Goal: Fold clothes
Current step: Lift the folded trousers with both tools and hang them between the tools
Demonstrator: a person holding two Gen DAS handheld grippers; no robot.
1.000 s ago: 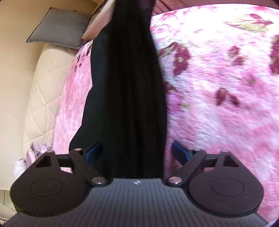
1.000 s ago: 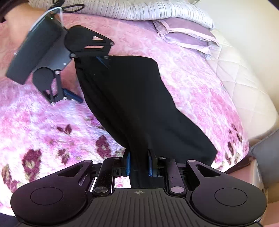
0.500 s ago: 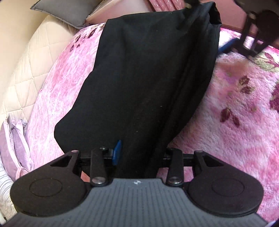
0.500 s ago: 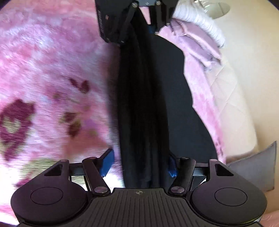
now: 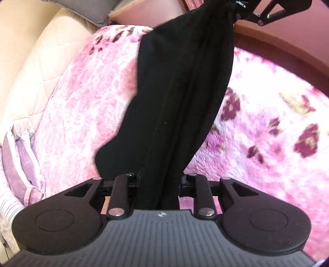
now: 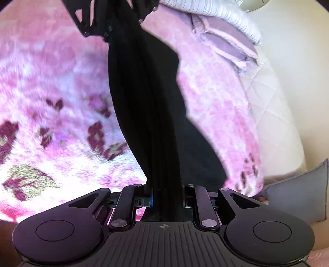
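Note:
A black garment (image 5: 181, 86) is stretched between my two grippers above a pink flowered blanket (image 5: 267, 127). My left gripper (image 5: 159, 184) is shut on one end of it; the cloth hides the fingertips. My right gripper (image 6: 164, 195) is shut on the other end of the garment (image 6: 148, 102), with a blue pad just showing beside the cloth. Each gripper shows at the top of the other's view, the right one in the left wrist view (image 5: 265, 10) and the left one in the right wrist view (image 6: 115, 18). A loose lower part of the garment hangs down towards the blanket.
The blanket (image 6: 51, 102) covers a bed. A cream quilted mattress edge (image 5: 26, 67) borders it, with a grey cushion (image 6: 298, 197) at one end and lilac pillows (image 6: 226, 41) with a striped white cover (image 6: 216, 14) at the other. A reddish bed frame (image 5: 277, 43) runs along the far side.
Both grippers, open around the cloth half a second ago, have closed on the garment. The garment has been lifted and pulled into a narrower, tauter band between them.

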